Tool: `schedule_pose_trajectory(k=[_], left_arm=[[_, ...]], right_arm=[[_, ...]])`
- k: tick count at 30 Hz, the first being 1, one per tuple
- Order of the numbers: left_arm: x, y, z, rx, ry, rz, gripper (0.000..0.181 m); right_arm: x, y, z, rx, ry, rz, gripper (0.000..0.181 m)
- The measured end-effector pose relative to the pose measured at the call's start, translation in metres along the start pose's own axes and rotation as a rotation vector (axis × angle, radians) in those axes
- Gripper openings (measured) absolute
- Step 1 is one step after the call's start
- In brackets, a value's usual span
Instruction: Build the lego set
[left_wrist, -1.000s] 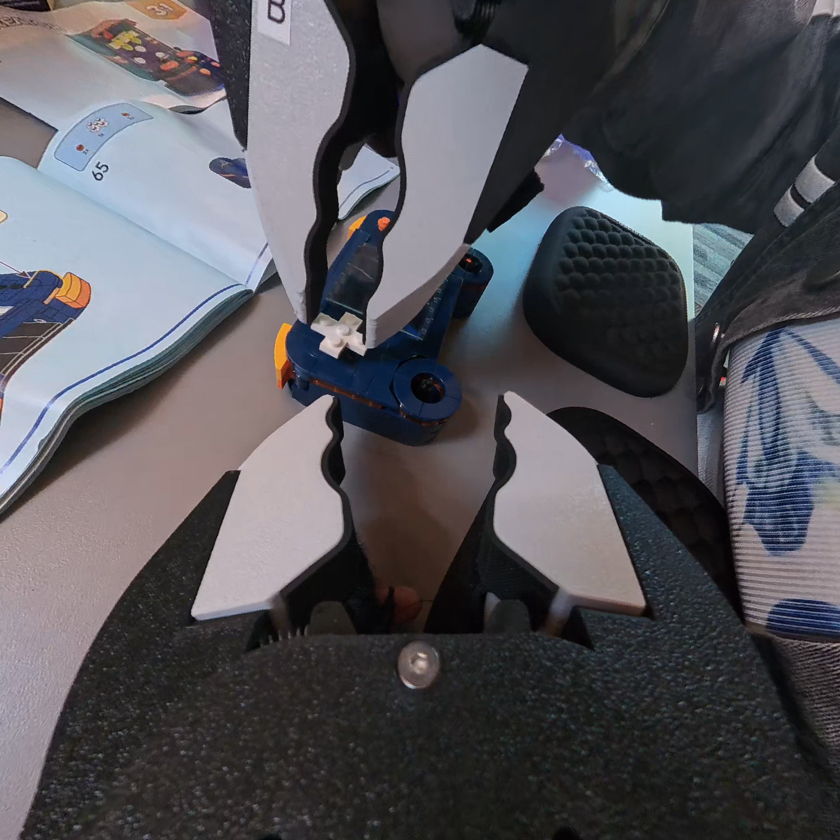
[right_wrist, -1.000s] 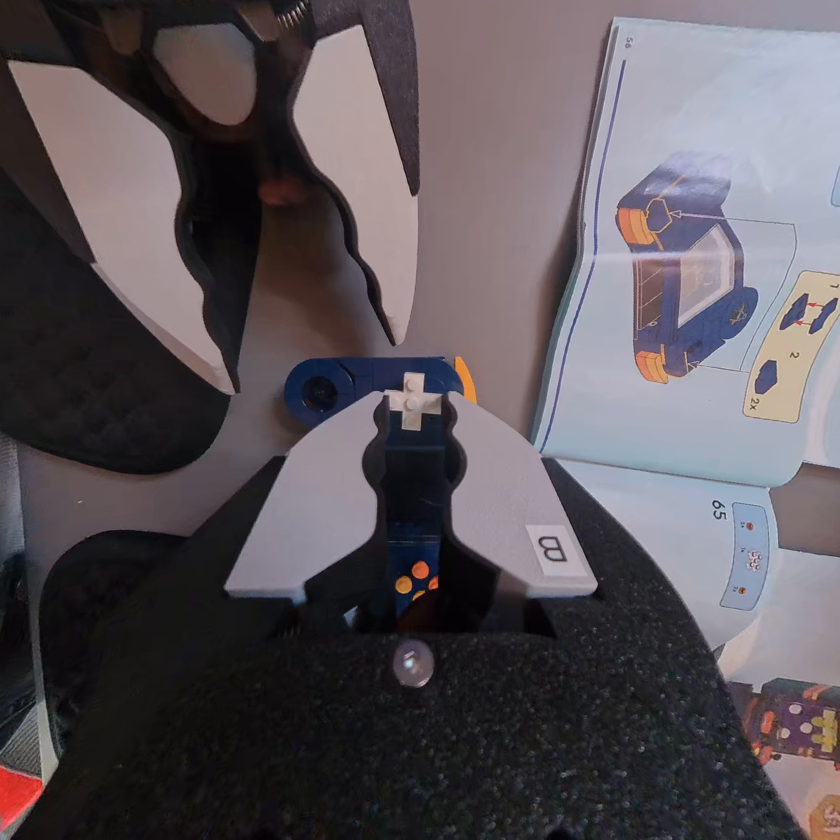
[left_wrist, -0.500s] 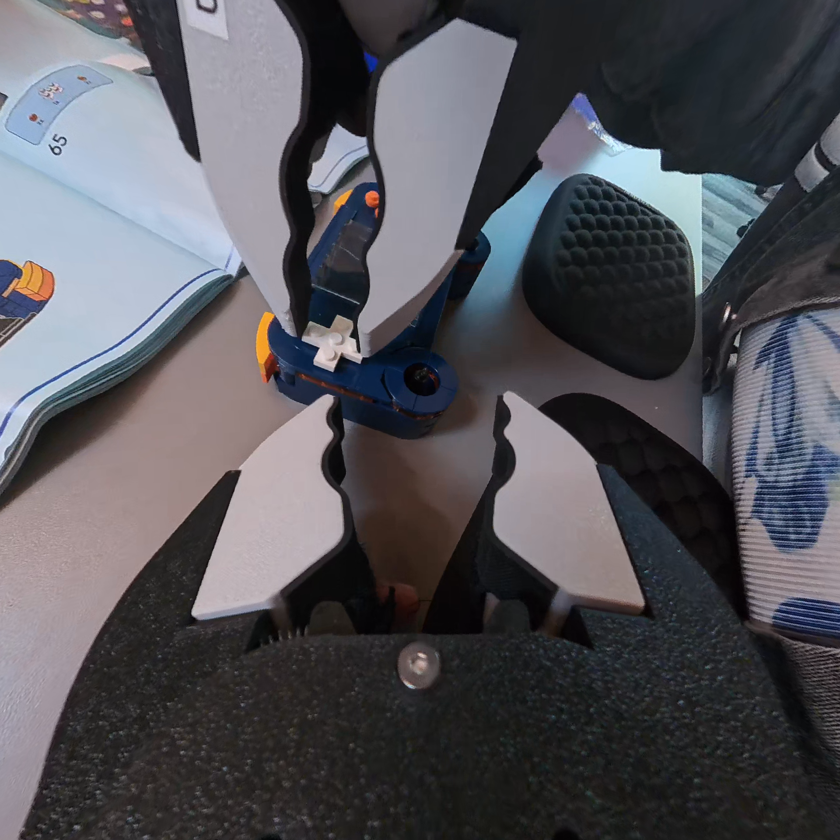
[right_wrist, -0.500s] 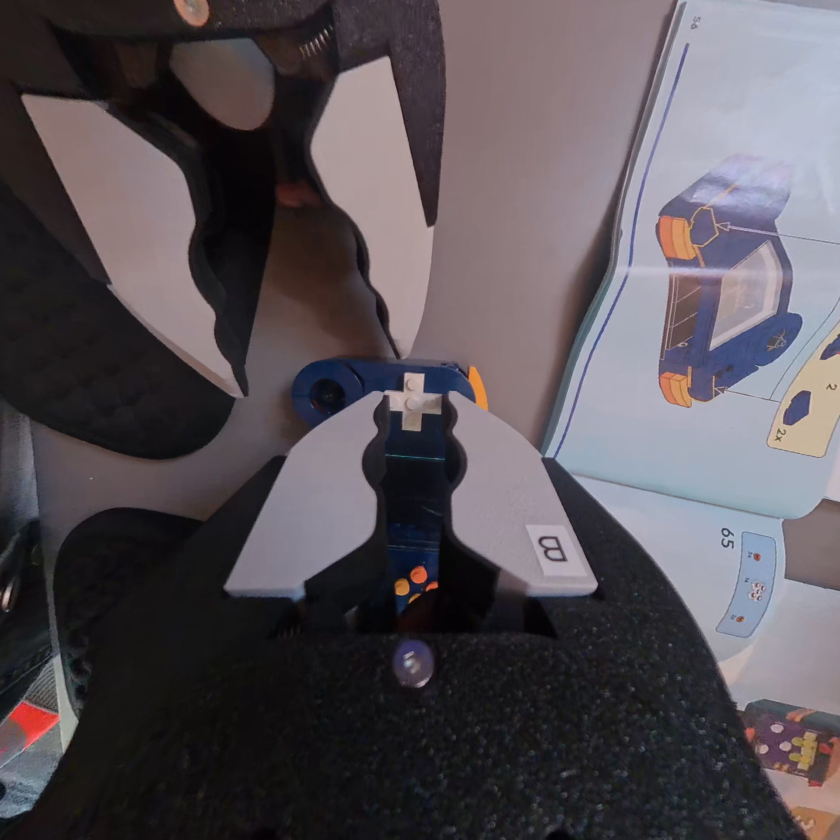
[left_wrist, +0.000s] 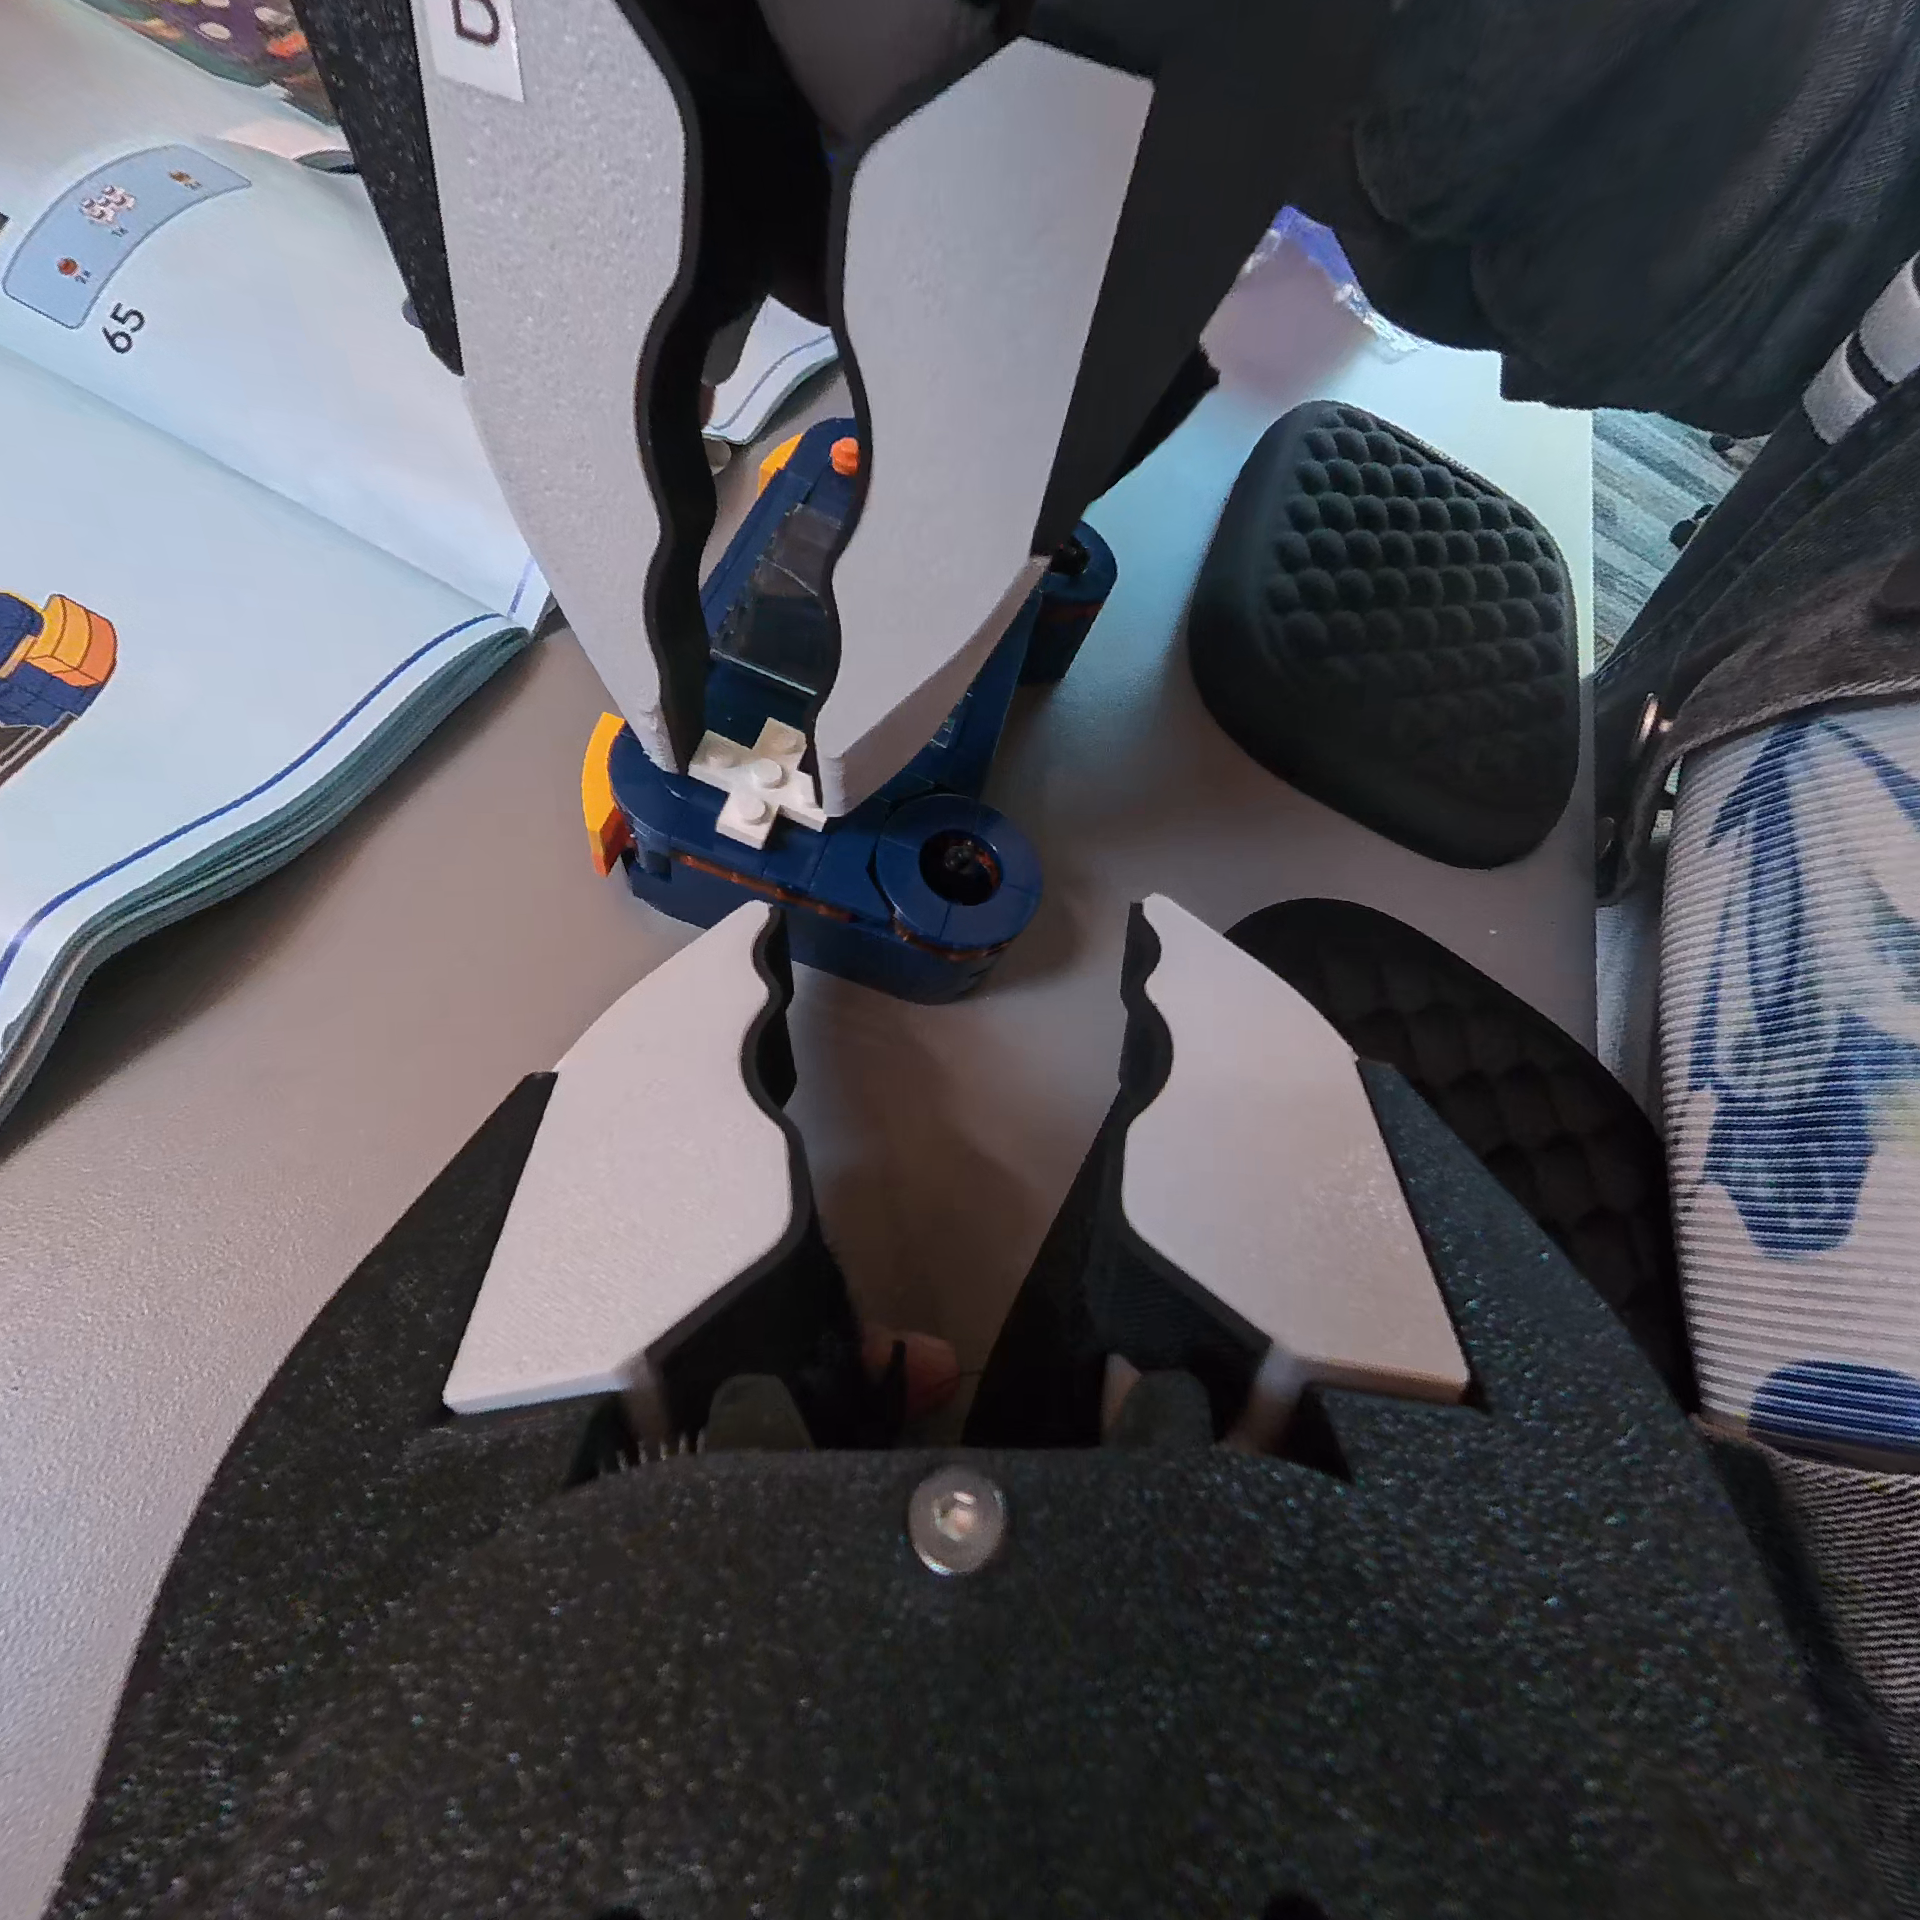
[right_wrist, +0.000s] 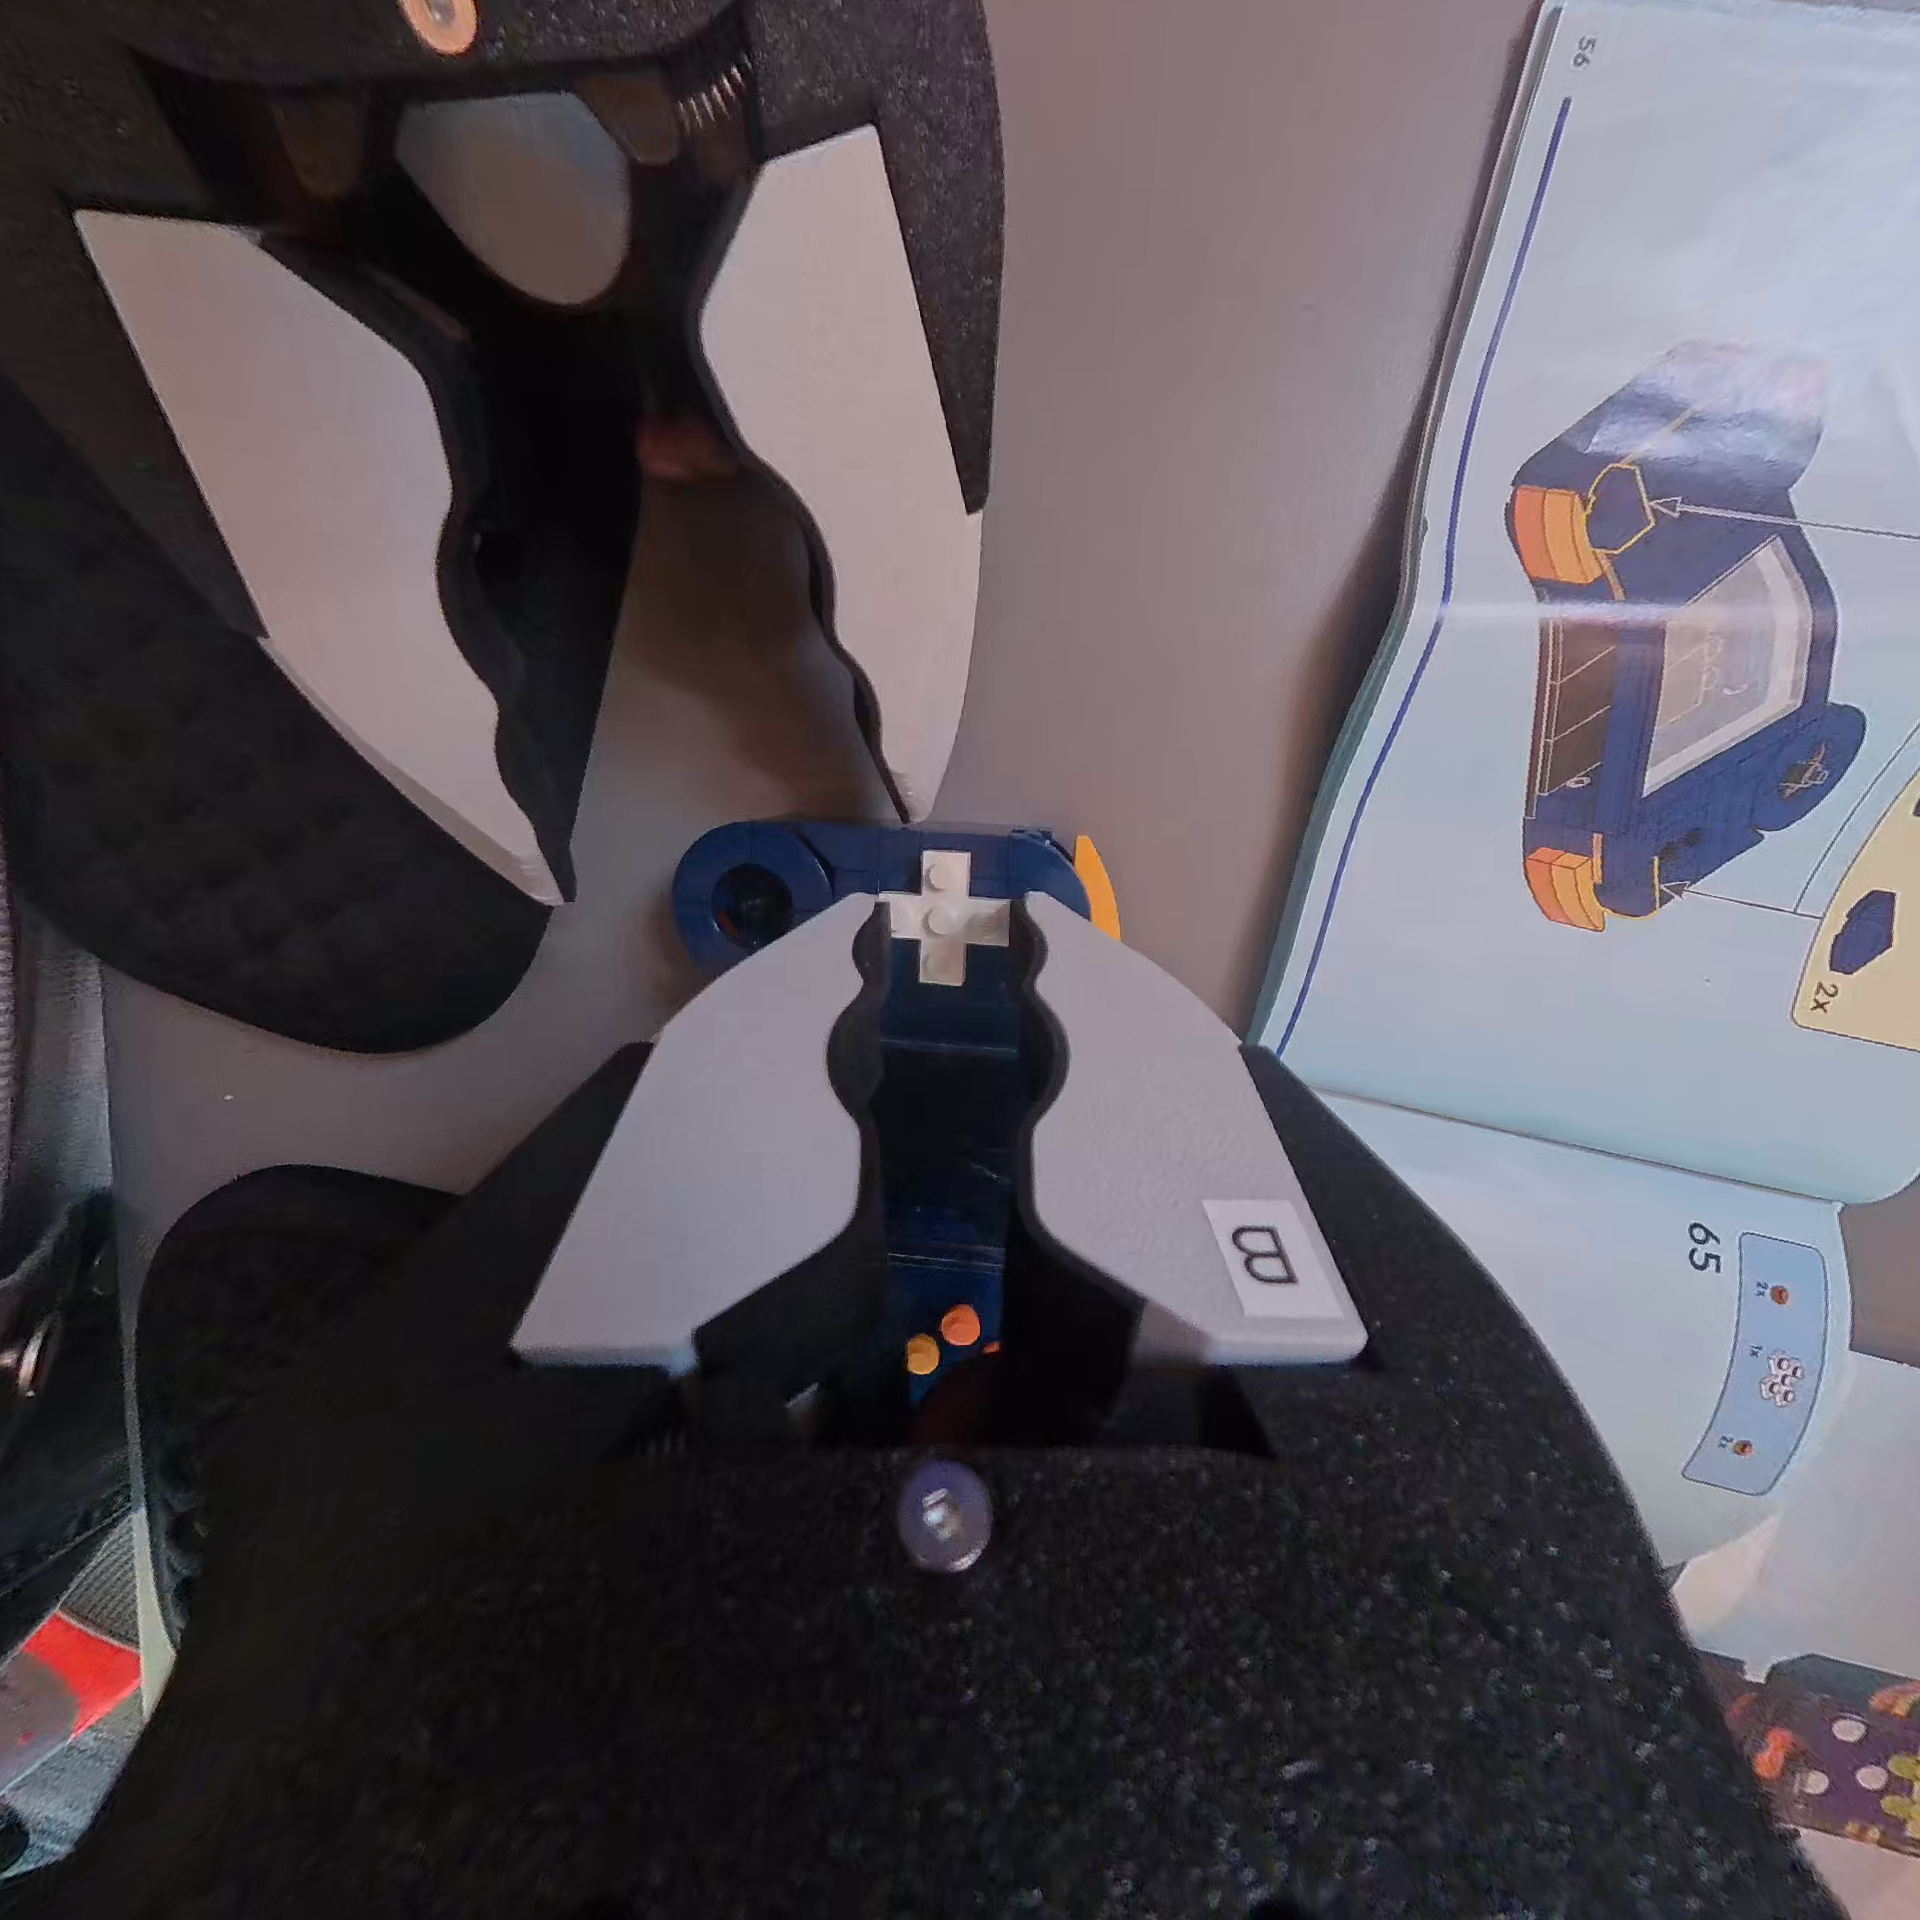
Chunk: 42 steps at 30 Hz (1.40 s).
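Grey counter (left_wrist: 260, 1039) carries an open instruction booklet (left_wrist: 208, 520) at left, the dark blue lego model (left_wrist: 831, 883) just beside it. Left gripper (left_wrist: 951, 935) waits, jaws apart and empty (probably ready to steady the model). Right gripper (right_wrist: 951, 914) has its jaws closed on the white cross piece (right_wrist: 948, 920), seemingly pressing it onto the model's top.

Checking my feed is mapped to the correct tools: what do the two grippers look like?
Both match: black speckled bodies, flat pale-grey fingers with wavy black-padded inner edges, one silver screw at centre. The right gripper carries a white lettered sticker on one finger; the left gripper shows none.
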<state>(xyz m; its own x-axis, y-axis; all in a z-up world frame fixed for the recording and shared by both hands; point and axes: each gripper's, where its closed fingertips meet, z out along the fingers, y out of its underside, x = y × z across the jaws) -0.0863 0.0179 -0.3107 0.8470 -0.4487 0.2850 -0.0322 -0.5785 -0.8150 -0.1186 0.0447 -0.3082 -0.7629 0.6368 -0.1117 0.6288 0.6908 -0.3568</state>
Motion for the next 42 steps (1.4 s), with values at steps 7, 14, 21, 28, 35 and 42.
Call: schedule_pose_trajectory(k=[7,14,21,28,35,42], left_arm=[[-0.001,-0.002,-0.002,0.019,0.0,-0.013,0.061],[0.001,-0.012,-0.007,0.092,-0.001,0.025,0.061],[0.0,-0.014,-0.007,0.104,0.0,0.027,0.061],[-0.001,-0.015,-0.007,0.108,-0.005,0.02,0.06],[-0.002,-0.02,-0.004,0.13,-0.019,0.041,0.04],[-0.017,-0.022,0.001,0.088,-0.143,0.051,0.02]], right_arm=[[-0.001,0.0,0.0,-0.014,0.013,-0.028,0.022],[0.001,-0.002,-0.001,0.0,0.03,-0.061,0.028],[0.002,-0.007,-0.012,0.074,0.059,-0.107,0.031],[-0.006,0.01,-0.015,0.108,0.067,0.024,0.013],[-0.014,0.019,-0.012,0.148,0.169,0.04,0.014],[0.001,0.017,-0.015,0.235,0.034,-0.19,0.015]])
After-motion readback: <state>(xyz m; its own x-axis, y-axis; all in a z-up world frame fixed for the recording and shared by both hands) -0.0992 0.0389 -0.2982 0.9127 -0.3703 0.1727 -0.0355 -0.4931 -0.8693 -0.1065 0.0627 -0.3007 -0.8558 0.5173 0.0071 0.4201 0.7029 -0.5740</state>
